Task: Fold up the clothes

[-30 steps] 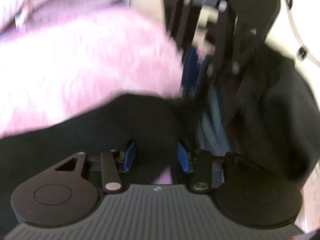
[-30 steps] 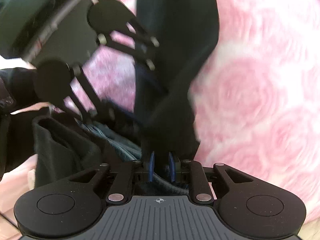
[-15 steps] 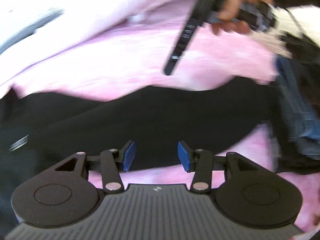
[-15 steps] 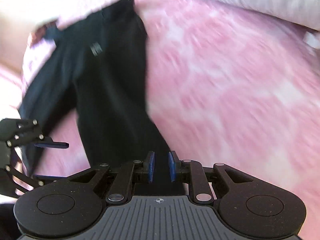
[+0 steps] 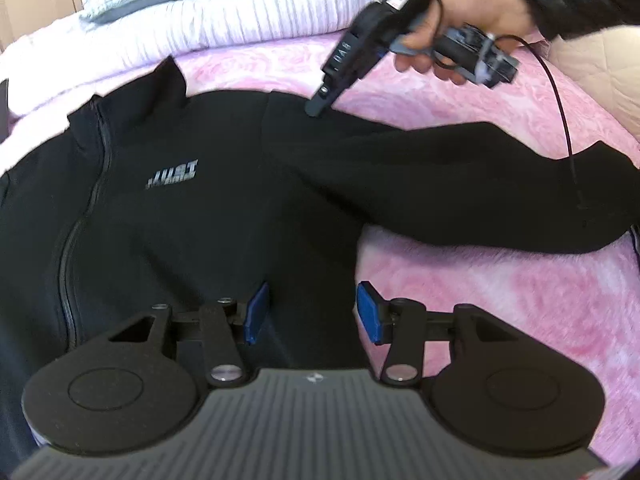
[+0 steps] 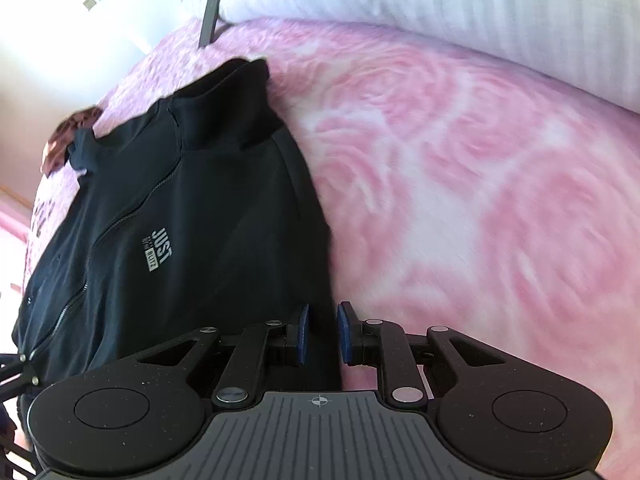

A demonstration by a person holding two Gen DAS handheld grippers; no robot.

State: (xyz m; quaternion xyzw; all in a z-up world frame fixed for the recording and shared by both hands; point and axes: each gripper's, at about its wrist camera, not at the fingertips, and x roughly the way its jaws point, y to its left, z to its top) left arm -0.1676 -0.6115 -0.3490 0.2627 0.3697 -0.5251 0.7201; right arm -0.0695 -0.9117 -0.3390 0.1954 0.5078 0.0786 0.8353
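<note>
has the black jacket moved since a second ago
Yes. The black jacket hung bunched between the tongs; now it lies spread flat on the pink blanket, collar toward the white pillows.

Bright daylight, fisheye-bent edges, slight motion blur, overexposed corner

Left gripper [image 5: 311,312] hangs low with jaws spread wide; right gripper [image 6: 322,334] (seen tip-down from the other side) shows a narrow gap, gripped by a hand [image 5: 472,20]

Black zip jacket [image 5: 200,216] lies flat, one sleeve [image 5: 460,184] outstretched.
</note>
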